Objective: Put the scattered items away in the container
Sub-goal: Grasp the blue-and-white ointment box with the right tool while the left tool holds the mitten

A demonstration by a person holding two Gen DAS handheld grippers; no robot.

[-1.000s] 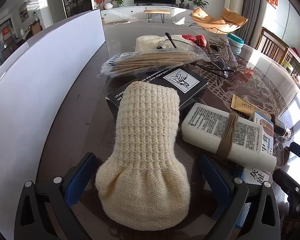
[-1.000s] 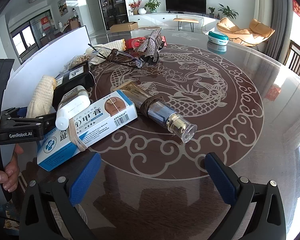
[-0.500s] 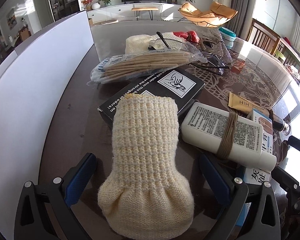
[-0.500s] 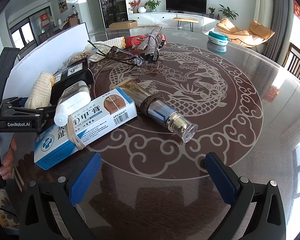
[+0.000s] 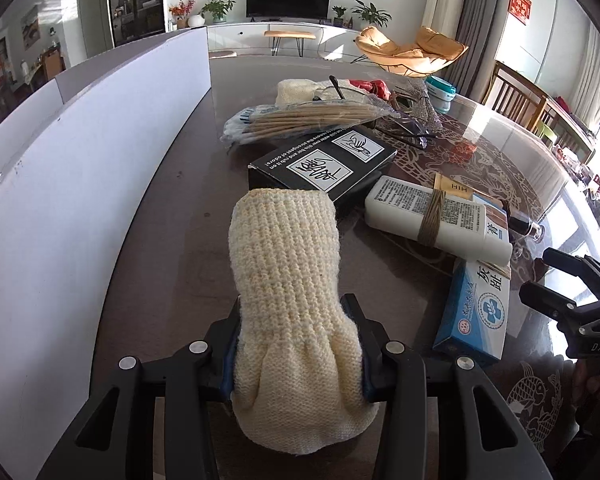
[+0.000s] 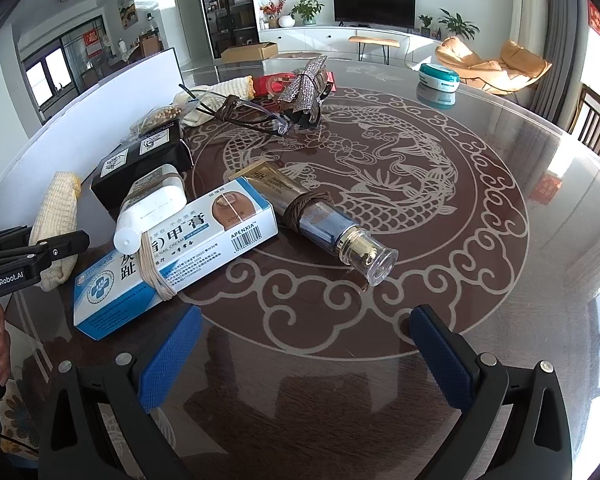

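A cream knitted pouch [image 5: 288,280] lies on the dark glass table, its near end between the blue pads of my left gripper [image 5: 294,308]. The jaws are closing and both pads press into the knit. In the right wrist view the same pouch [image 6: 56,216] sits at the far left, with the left gripper [image 6: 40,248] on it. The white wall of the container [image 5: 80,160] stands along the left. My right gripper [image 6: 304,356] hangs open over bare table, nothing between its fingers, with a blue-and-white cream box [image 6: 172,256] just ahead to its left.
A black box [image 5: 324,164], a white bottle bound with twine [image 5: 432,216], a bag of wooden sticks [image 5: 300,120], glasses [image 6: 252,116] and a gold-and-blue pump bottle [image 6: 324,220] lie clustered mid-table. A teal jar [image 6: 438,78] stands far back.
The left gripper's jaws went from wide apart to closed against the knitted pouch, and the pouch has come off the black box. The right gripper stayed where it was.
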